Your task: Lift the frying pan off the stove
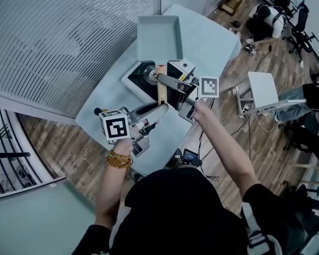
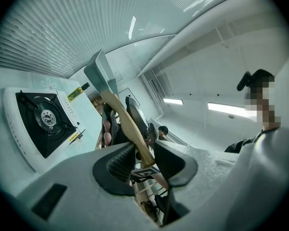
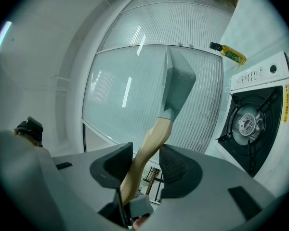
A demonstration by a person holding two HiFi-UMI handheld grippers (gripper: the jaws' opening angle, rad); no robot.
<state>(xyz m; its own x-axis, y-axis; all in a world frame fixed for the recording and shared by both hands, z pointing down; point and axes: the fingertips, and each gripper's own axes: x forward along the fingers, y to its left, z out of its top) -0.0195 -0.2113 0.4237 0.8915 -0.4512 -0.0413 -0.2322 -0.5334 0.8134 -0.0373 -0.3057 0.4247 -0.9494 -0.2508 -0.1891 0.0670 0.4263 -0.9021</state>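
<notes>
- Between the pads of my left gripper [image 2: 139, 154] runs the pale wooden handle [image 2: 127, 124] of the grey square frying pan [image 2: 98, 73]. The jaws are clamped on it, low on the shaft.
- My right gripper [image 3: 147, 160] is closed on the same handle, nearer the pan. I judge that two grips are used because the pan is long and front-heavy, and a single hold might let it droop or roll.
- The pan hangs in the air, clear of the white tabletop gas stove [image 1: 140, 78]. The stove's black burner grate [image 3: 250, 121] sits bare, so I take the lift as essentially done.
- From the head view the pan shows out past the stove's far side, over the pale blue-green table [image 1: 202, 41].
- A small yellow-labelled bottle [image 3: 229, 53] sits on the table near the stove's control edge. It is well apart from the pan, so I count it as no obstacle.
- Off the table are a white side stand [image 1: 263, 89] and a seated person [image 1: 266, 20], both far off. Nothing crowds the pan.
</notes>
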